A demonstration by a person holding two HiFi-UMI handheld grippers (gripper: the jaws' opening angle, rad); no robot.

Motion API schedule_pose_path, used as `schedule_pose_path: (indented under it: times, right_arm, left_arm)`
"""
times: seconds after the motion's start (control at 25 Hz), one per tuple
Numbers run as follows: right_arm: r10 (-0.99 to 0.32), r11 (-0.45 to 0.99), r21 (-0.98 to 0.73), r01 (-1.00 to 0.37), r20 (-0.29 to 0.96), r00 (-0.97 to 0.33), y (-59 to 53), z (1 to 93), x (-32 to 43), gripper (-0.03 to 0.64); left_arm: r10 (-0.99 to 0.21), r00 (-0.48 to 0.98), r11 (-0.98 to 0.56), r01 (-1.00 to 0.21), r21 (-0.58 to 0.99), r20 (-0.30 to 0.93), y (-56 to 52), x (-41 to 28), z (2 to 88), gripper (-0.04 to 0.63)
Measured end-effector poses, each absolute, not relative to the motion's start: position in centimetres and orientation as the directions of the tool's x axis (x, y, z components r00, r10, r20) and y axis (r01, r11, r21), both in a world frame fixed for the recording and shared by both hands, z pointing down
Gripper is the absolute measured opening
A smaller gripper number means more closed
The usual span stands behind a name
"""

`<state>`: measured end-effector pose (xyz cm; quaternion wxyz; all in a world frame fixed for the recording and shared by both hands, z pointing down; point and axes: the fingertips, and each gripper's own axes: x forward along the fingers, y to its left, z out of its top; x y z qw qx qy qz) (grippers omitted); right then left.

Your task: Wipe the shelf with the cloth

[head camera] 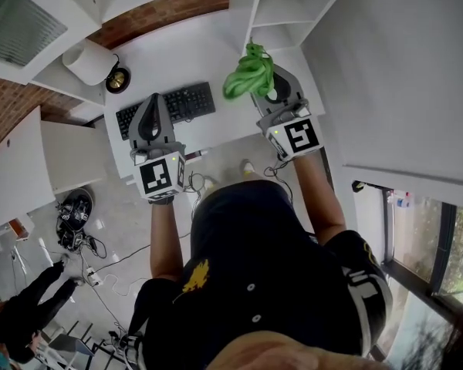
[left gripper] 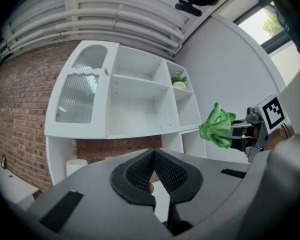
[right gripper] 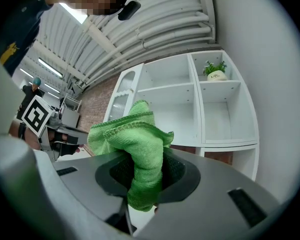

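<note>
My right gripper (right gripper: 145,165) is clamped on the green cloth (right gripper: 132,136). In the right gripper view the fabric is pinched between the two dark pads. A thick bunch spills out past the jaw tips and folds over to the left, and a shorter tail hangs down inside the jaw opening. From the head view the same bunch sits at the far end of that gripper, above the white desk (head camera: 216,48) and just in front of the lower compartments of the white shelf (head camera: 282,10).

The cloth is held up in the air. In the left gripper view it hangs just right of the shelf's lower right compartment, with the plain white wall behind it. I see no contact between fabric and any board.

My left gripper (left gripper: 153,154) has its jaws drawn together so the tips meet, and nothing is held between them. It is level with the right gripper, a little apart from it on the left, over the black keyboard (head camera: 167,106) on the desk. It faces the shelf's wide middle compartments.

A small potted plant (right gripper: 216,72) stands in the shelf's upper right compartment, well above the cloth.
</note>
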<state>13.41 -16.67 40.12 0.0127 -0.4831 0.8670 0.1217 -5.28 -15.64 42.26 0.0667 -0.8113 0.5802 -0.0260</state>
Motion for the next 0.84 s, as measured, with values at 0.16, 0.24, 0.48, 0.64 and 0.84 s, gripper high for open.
schedule_pose_path:
  times: [0.16, 0.24, 0.48, 0.64, 0.84]
  right_arm:
    - [-0.821, 0.516, 0.207, -0.831, -0.158, -0.549, -16.6, 40.0, 12.7, 0.089]
    - [-0.83, 0.51, 0.2, -0.837, -0.14, -0.54, -16.6, 40.3, 12.9, 0.089]
    - [-0.787, 0.576, 0.244, -0.78, -0.091, -0.61, -17.1, 40.2, 11.6, 0.089]
    - [-0.757, 0.599, 0.264, -0.756, -0.124, -0.642, -16.3, 38.4, 12.0, 0.089]
    - [-0.777, 0.56, 0.259, -0.787, -0.167, -0.607, -15.6, 36.8, 16.3, 0.089]
  left_arm:
    - [-0.939, 0.344, -0.337, -0.93, -0.145, -0.022, -15.5, -4.7, 42.7, 0.018]
    - [-0.937, 0.35, -0.345, -0.928, -0.139, -0.015, -15.5, -4.7, 42.9, 0.018]
    - [-0.929, 0.369, -0.361, -0.923, -0.13, -0.036, -15.5, -4.4, 42.5, 0.018]
    - [-0.926, 0.377, -0.369, -0.916, -0.157, -0.029, -15.0, -3.9, 43.2, 0.018]
    - [-0.911, 0.409, -0.399, -0.906, -0.139, -0.053, -15.8, -0.3, 44.1, 0.018]
